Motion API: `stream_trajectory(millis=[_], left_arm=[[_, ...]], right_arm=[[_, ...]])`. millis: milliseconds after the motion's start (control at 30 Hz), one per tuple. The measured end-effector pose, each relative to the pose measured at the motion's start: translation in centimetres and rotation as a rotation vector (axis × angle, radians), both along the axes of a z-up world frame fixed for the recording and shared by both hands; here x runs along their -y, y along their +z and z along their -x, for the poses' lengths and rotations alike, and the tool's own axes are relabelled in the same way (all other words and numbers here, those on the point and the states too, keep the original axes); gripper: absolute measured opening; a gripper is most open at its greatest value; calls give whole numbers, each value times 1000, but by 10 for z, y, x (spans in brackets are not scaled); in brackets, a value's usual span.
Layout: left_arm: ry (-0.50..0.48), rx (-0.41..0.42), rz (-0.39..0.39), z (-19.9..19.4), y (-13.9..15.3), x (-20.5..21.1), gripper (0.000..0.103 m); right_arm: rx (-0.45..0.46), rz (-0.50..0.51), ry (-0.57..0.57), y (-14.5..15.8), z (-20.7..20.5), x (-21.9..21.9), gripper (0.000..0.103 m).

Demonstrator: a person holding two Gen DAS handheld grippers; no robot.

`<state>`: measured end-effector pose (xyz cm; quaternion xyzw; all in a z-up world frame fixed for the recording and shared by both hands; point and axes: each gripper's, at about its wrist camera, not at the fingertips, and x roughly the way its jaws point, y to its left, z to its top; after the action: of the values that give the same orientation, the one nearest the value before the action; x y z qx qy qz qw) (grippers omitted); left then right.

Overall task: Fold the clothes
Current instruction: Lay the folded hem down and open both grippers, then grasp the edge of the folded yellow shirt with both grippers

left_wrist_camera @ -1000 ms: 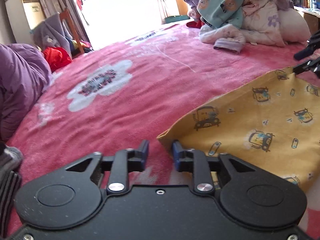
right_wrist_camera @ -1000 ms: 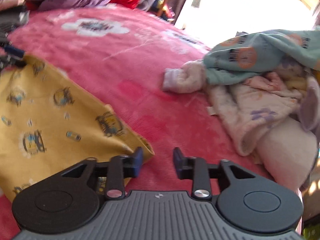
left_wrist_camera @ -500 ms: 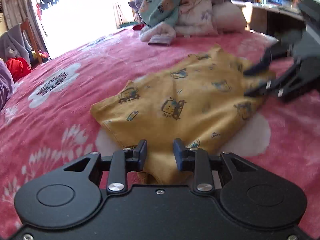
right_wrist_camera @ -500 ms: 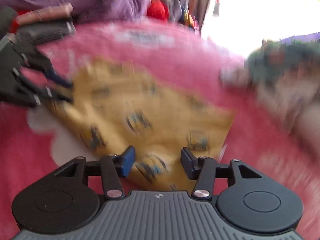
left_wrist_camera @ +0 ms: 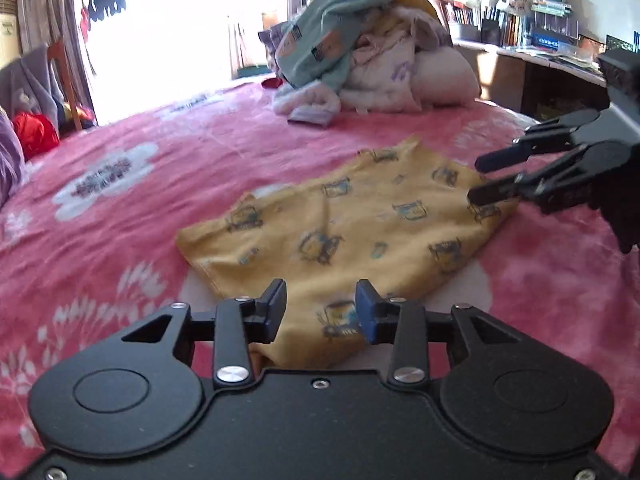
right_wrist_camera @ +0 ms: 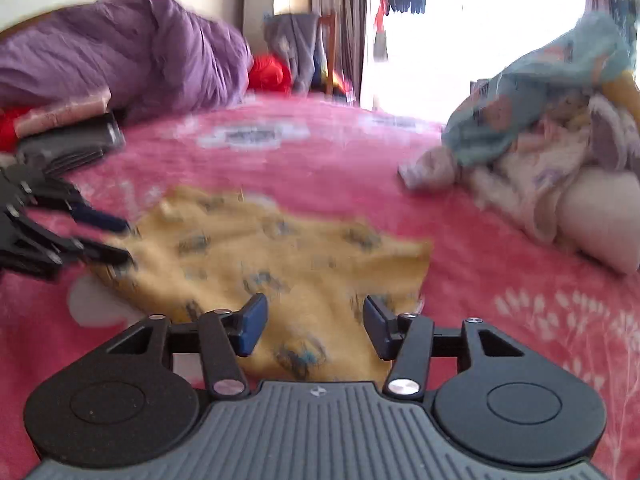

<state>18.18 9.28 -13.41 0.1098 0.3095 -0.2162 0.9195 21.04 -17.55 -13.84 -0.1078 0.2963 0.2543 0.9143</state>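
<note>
A yellow printed garment (left_wrist_camera: 352, 232) lies flat on the pink blanket (left_wrist_camera: 120, 208). My left gripper (left_wrist_camera: 320, 306) is open over its near edge, jaws apart with cloth between and below them. My right gripper (left_wrist_camera: 484, 180) shows at the right of the left wrist view, open at the garment's far right corner. In the right wrist view the garment (right_wrist_camera: 280, 264) is blurred, my right gripper (right_wrist_camera: 314, 320) is open over its near edge, and my left gripper (right_wrist_camera: 112, 240) is open at its left edge.
A heap of unfolded clothes (left_wrist_camera: 360, 48) sits at the far side of the bed, also in the right wrist view (right_wrist_camera: 540, 128). A purple duvet (right_wrist_camera: 120, 52) and folded items (right_wrist_camera: 68, 136) lie at the left. A desk with books (left_wrist_camera: 540, 40) stands beyond the bed.
Both grippers swung from the garment's corners to opposite edges, facing each other. Both jaws opened wider. The garment now lies spread flat between them.
</note>
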Motion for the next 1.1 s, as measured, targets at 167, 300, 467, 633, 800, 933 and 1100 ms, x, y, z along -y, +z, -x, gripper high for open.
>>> stream_trajectory(millis=[167,300,467,633,800,933,1100], left_arm=[[74,-22,132,-8,6,-19,43],[193,-4,189,-15,11,-34,43],[313,-108,365,-38,3,-59,43],[384,-195,580,-65,-8,-85,42],[418,-268,712,-91,-19,-108,39],[403,-301,763,-102,-21,-115,39],[384,-349,828,-108,-28,-125,35]], right_arm=[[-1,-34,-52,-2,1,4,53],[64,-35,13,8,20,-18,50],[47,-26,134,4,24,-67,38],[38,34,181,-11,31,-108,40],[148,156,192,-6,53,-132,40],[243,281,315,-7,77,-167,45],[302,432,369,-21,77,-205,45]])
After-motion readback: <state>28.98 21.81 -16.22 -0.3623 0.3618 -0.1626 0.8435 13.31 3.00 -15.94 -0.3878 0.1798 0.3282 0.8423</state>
